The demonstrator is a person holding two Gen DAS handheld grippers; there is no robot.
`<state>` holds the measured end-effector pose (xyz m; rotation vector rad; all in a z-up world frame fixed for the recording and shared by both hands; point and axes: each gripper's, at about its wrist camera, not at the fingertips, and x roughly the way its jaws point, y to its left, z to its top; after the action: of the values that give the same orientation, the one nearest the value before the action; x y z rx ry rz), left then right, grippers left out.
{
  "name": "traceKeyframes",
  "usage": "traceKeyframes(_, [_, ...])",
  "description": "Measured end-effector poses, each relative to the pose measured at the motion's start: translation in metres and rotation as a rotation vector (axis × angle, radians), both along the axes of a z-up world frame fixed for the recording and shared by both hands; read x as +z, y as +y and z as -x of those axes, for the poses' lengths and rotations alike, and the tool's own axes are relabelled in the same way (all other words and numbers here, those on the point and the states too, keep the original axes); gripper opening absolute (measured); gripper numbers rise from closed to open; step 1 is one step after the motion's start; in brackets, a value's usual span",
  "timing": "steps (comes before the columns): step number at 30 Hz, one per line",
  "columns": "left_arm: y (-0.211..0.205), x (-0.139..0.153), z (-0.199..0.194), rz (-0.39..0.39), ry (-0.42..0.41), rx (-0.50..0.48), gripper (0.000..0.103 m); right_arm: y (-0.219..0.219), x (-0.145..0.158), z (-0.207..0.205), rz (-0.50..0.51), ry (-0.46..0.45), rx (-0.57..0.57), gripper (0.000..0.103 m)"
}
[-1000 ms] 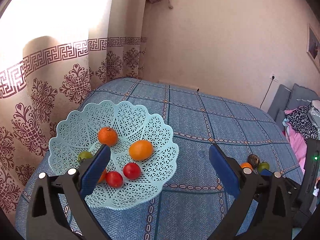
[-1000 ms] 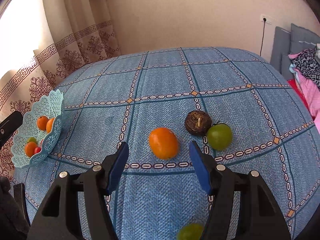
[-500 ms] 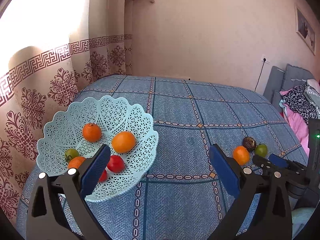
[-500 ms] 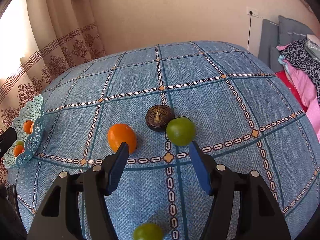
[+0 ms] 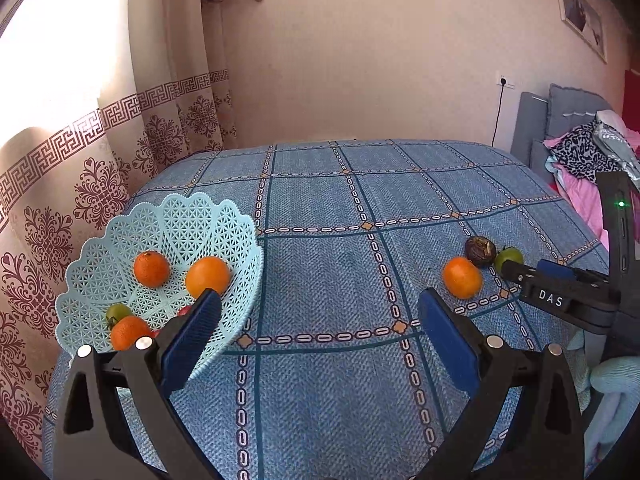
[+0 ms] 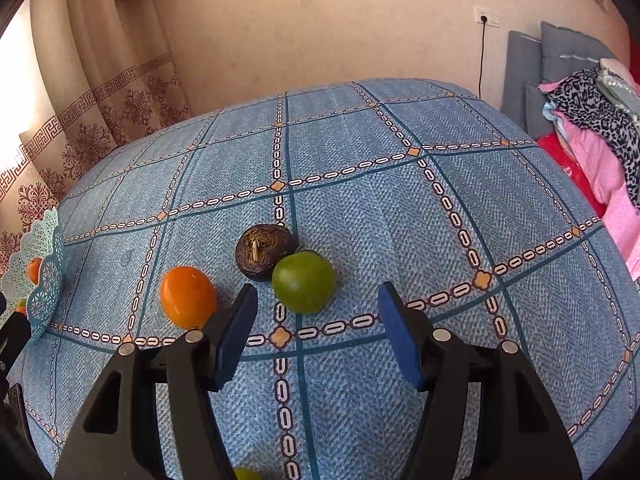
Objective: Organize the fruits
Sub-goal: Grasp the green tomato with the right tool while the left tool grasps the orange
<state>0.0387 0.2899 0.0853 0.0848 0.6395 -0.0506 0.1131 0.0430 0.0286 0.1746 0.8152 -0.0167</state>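
Here the right tool (image 6: 316, 334) gapes empty at centre frame, and closing carelessly could knock the green fruit (image 6: 303, 282) into the touching brown one (image 6: 262, 252).

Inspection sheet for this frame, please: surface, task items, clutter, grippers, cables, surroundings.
Surface: blue patterned cloth, flat.
Task items: basket at left holds oranges, a green fruit and something red; loose on the cloth are an orange, a brown fruit touching a green fruit, and another green one at the near edge.
Clutter: nothing seen.
Grippers: left gripper open, empty, beside the basket; right gripper open, empty, just short of the green fruit.
Cables: black cord from a wall socket.
Surroundings: curtain, clothes pile.
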Motion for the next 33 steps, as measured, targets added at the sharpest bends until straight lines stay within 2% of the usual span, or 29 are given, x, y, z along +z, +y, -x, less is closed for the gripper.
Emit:
traceKeyframes(6, [-0.013,-0.004,-0.001,-0.026,0.02,-0.04,0.1,0.004,-0.004,-0.012,0.011,0.003,0.032,0.059])
traceKeyframes(8, [-0.014,-0.007,-0.003,-0.015,0.034,-0.048,0.1,0.007,-0.005,-0.014,0.022,0.008,0.047,0.051])
traceKeyframes(15, [-0.02,-0.012,-0.01,-0.015,0.063,-0.063,0.1,0.01,-0.009,-0.014,0.013,0.007,0.088,0.035])
traceKeyframes(33, [-0.067,-0.032,-0.042,-0.039,0.151,-0.164,0.1,-0.02,-0.004,-0.001,-0.047,-0.013,0.035,0.035])
